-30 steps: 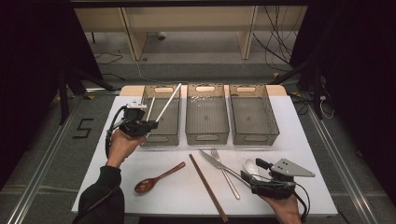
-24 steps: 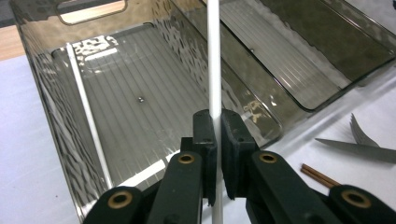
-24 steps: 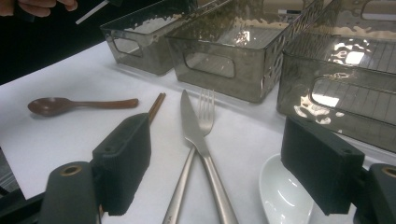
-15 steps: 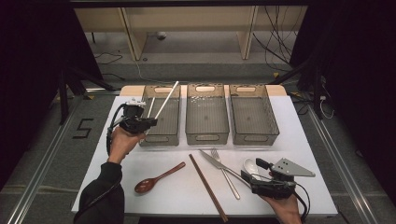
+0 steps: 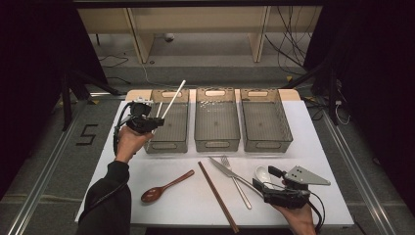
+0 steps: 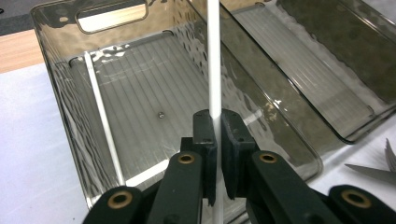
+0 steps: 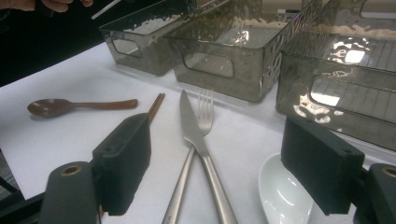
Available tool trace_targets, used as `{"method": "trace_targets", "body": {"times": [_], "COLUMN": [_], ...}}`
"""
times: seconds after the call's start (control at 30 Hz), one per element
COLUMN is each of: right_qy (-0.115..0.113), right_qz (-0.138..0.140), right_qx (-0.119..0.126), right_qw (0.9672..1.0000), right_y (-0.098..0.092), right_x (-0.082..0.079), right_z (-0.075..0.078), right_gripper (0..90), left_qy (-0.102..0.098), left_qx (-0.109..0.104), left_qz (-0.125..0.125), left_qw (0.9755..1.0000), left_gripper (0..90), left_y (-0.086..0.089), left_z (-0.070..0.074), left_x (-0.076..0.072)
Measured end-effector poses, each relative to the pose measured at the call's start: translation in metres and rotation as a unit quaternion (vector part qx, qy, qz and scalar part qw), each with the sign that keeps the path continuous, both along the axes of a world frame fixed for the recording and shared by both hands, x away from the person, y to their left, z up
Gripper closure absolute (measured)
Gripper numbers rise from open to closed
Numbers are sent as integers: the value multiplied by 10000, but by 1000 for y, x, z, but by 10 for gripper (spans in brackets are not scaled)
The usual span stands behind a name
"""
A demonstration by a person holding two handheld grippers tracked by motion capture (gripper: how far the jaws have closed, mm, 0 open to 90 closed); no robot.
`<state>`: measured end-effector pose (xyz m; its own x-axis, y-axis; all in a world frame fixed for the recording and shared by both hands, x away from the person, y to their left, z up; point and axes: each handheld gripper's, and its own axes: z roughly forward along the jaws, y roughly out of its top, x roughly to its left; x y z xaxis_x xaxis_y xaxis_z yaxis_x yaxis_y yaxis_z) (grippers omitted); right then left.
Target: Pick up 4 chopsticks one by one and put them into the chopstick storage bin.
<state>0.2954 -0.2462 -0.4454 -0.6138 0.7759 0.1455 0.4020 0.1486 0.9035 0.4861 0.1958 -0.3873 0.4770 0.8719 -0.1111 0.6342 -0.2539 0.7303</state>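
White chopstick up in the air, pinched tight between the jaws of the left gripper and slanting up over the left bin. Its lower end sits in the clamp at that bin's left rim, and the tip points off toward the far right. Down on the bin floor, in the left gripper view, its partner, a second white chopstick, lies flat along the left wall. So one of the pair looks delivered, and this one, I'd say, just needs lowering and letting go.

Next door, the middle bin and the right bin look bare inside, so the sorting has hardly begun. Plenty waits on the white table: a brown wooden spoon at the near left, dark wooden chopsticks running diagonally beside it, then a knife and a fork crossing each other.

Over at the near right, the right gripper rests low with its jaws spread wide, clamped on nothing. A white ceramic spoon lies just beside its right jaw, knife and fork straight ahead. My read: early going, with most of the cutlery left to do.
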Motion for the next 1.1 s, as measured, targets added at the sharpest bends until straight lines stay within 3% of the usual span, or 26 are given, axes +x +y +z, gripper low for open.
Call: {"method": "trace_targets", "body": {"times": [0.47,1.1], "right_qy": [1,-3], "right_qz": [7,19], "right_qx": [3,9], "right_qw": [10000,10000], "right_y": [0,0], "right_x": [0,0], "right_z": [0,0], "right_gripper": [250,250], "left_qy": [280,597], "left_qx": [206,337], "left_qz": [118,399], "left_qw": [9993,9968], "left_gripper": [851,846], "left_y": [1,-2], "left_z": [-10,-28], "left_x": [24,39]}}
